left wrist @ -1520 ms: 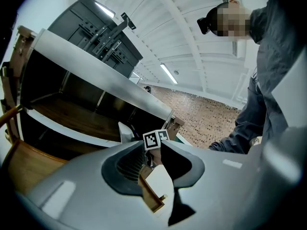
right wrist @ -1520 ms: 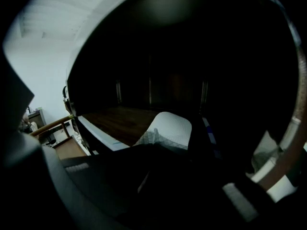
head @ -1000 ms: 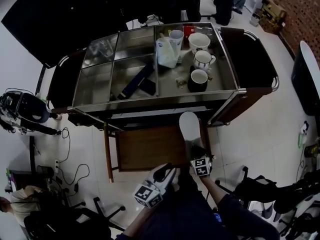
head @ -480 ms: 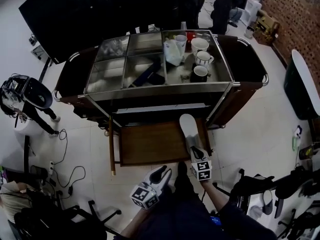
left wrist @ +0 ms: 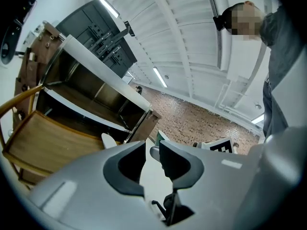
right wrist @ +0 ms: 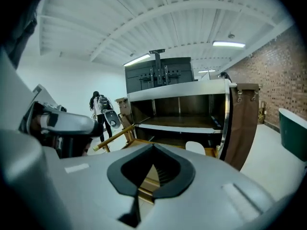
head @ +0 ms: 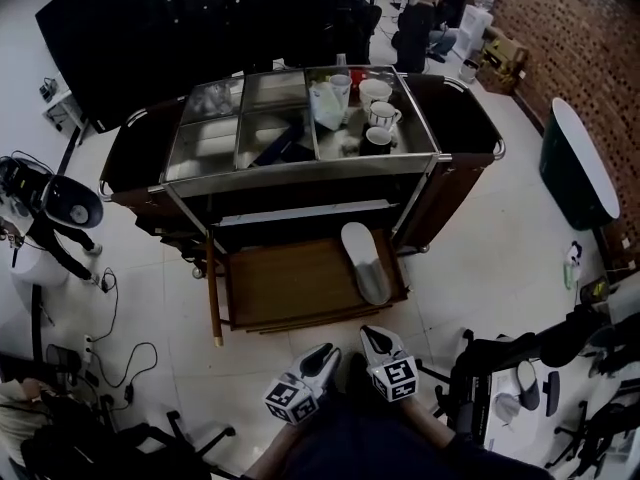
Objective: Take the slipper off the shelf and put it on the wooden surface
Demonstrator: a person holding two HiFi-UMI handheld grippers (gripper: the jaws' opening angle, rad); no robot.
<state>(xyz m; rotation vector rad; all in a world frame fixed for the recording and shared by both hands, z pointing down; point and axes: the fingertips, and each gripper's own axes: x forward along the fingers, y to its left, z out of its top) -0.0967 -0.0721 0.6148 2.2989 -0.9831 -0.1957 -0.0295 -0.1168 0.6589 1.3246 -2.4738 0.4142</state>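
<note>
A pale slipper (head: 365,263) lies flat on the right side of the wooden surface (head: 285,283) in front of the cart's dark shelf (head: 300,220). It also shows as a white shape in the left gripper view (left wrist: 109,140) and the right gripper view (right wrist: 195,147). My right gripper (head: 372,334) is well clear of the slipper's heel, close to my body. Its jaws (right wrist: 153,146) have just closed and are shut with nothing between them. My left gripper (head: 325,352) hangs beside it, and its jaws (left wrist: 152,147) stand slightly apart and empty.
The steel-topped cart (head: 300,173) carries mugs (head: 378,118) and a bag at its back right. A round table (head: 580,168) stands to the right. Chair bases (head: 500,378) crowd the lower right. Cables (head: 110,338) and equipment lie at the left. People stand beyond the cart.
My right gripper has left the slipper's heel and pulled back toward my body. The slipper stays on the wood. The left gripper has also drawn back, and the head view has shifted.
</note>
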